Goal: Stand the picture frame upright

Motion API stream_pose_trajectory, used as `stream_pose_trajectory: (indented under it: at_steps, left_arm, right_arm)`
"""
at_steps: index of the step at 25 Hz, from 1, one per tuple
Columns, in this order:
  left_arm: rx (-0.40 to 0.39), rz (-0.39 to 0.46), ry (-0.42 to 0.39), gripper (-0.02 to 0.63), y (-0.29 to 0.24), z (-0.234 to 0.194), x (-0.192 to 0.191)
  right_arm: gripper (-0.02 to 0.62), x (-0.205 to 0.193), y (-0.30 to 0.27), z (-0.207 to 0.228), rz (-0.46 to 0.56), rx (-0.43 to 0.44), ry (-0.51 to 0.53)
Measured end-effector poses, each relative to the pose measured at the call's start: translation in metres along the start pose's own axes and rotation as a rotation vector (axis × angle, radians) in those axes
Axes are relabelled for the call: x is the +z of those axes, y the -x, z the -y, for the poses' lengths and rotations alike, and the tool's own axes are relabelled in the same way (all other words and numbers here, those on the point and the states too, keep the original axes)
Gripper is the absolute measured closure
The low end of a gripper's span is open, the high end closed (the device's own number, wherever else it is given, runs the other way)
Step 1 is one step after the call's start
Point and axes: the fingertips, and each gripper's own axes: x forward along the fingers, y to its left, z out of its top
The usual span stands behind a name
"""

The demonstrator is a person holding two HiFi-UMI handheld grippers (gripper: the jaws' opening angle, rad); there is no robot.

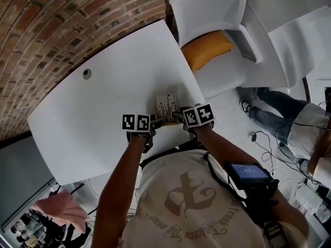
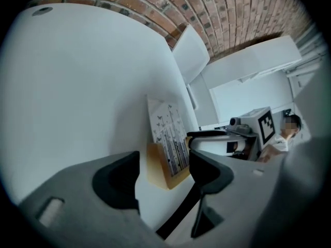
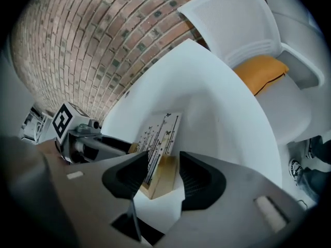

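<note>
Right gripper (image 3: 163, 163) clamping picture frame (image 3: 163, 130), white table (image 3: 222, 112)

The near edge of the picture frame (image 1: 166, 102) is hidden behind the left tongs (image 1: 157, 121) and right tongs (image 1: 176, 115) in the head view; its print is too small to be read.

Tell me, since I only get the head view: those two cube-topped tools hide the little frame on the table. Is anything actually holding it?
Observer: Yes. The right gripper has its jaws pinched on the wooden bottom edge of the picture frame, held at a tilt.
Operator: And the left one?
Observer: The left gripper has its jaws apart; a strip of white table shows beside the frame.
Operator: What's the picture?
Observer: Thin dark vertical lines and small butterflies on white.
</note>
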Motion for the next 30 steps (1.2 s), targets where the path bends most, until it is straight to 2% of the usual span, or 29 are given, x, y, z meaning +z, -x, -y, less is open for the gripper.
stream_pose_trajectory:
  at_steps: [8,14,30]
  left_arm:
    - [0.033,-0.088,-0.022,0.402,-0.007,-0.002,-0.013]
    - [0.036,-0.1,-0.017,0.407,-0.007,-0.003,-0.012]
    - [0.074,-0.035,-0.071,0.437,0.002,-0.001,-0.018]
  right_arm:
    - [0.431,-0.01,-0.006,0.001,-0.032,0.007,-0.054]
    - [0.438,-0.01,-0.006,0.001,-0.035,0.006,-0.061]
    - [0.472,-0.01,0.003,-0.009,0.025,-0.029,0.023]
